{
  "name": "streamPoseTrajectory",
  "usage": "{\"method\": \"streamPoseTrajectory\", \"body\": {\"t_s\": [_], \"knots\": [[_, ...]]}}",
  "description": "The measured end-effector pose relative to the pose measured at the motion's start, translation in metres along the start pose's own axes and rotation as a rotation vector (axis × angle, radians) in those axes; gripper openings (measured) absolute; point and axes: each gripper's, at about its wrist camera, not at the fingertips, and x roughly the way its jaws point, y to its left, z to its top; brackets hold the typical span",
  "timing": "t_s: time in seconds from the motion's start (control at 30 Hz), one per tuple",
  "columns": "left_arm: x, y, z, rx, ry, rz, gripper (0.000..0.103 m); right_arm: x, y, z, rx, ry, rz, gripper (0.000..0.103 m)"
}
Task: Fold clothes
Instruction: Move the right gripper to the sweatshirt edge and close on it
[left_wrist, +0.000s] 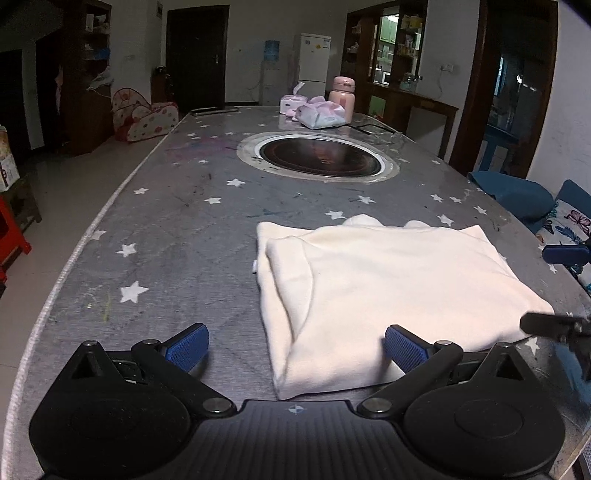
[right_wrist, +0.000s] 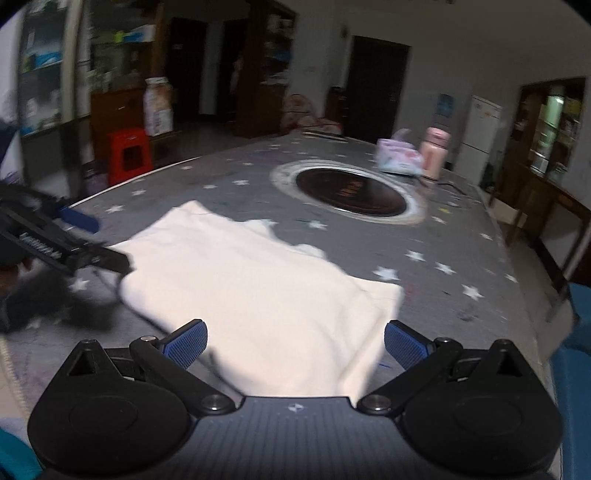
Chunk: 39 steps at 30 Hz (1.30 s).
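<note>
A cream-white garment (left_wrist: 373, 291) lies folded into a rough rectangle on the grey star-patterned table (left_wrist: 166, 229). My left gripper (left_wrist: 295, 350) is open, its blue pads either side of the garment's near left corner, holding nothing. My right gripper (right_wrist: 295, 349) is open over the garment (right_wrist: 258, 295) near its front edge, empty. The right gripper's fingers also show at the right edge of the left wrist view (left_wrist: 565, 254). The left gripper shows at the left of the right wrist view (right_wrist: 79, 218), blurred.
A round black cooktop (left_wrist: 319, 155) is set into the table's middle. At the far end stand a pink flask (left_wrist: 341, 98), a tissue box (left_wrist: 291, 101) and a wipes pack (left_wrist: 323, 116). Blue cushions (left_wrist: 517, 192) lie right of the table. A red stool (right_wrist: 129, 153) stands beyond the table's left side.
</note>
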Motion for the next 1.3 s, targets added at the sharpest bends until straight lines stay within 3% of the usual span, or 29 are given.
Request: {"method": "streamPoseTrajectory", "body": {"t_s": [0.4, 0.63, 0.83, 0.93, 1.07, 1.3], "knots": [[-0.007, 0.02, -0.001, -0.065, 0.008, 0.063, 0.103, 0.014, 0.055, 0.022, -0.148, 0.003, 0.13, 0.096], [-0.017, 0.041, 0.009, -0.127, -0.044, 0.118, 0.103, 0.024, 0.088, 0.032, -0.254, 0.009, 0.208, 0.084], [-0.014, 0.055, 0.018, -0.156, -0.015, 0.112, 0.103, 0.036, 0.115, 0.039, -0.35, 0.017, 0.27, 0.07], [-0.011, 0.063, 0.021, -0.213, 0.008, 0.077, 0.103, 0.041, 0.128, 0.042, -0.393, 0.012, 0.282, 0.064], [-0.008, 0.06, 0.023, -0.213, 0.014, 0.064, 0.103, 0.049, 0.143, 0.044, -0.438, 0.02, 0.288, 0.054], [-0.002, 0.051, 0.026, -0.192, 0.032, 0.078, 0.103, 0.059, 0.157, 0.039, -0.501, 0.033, 0.244, 0.048]]}}
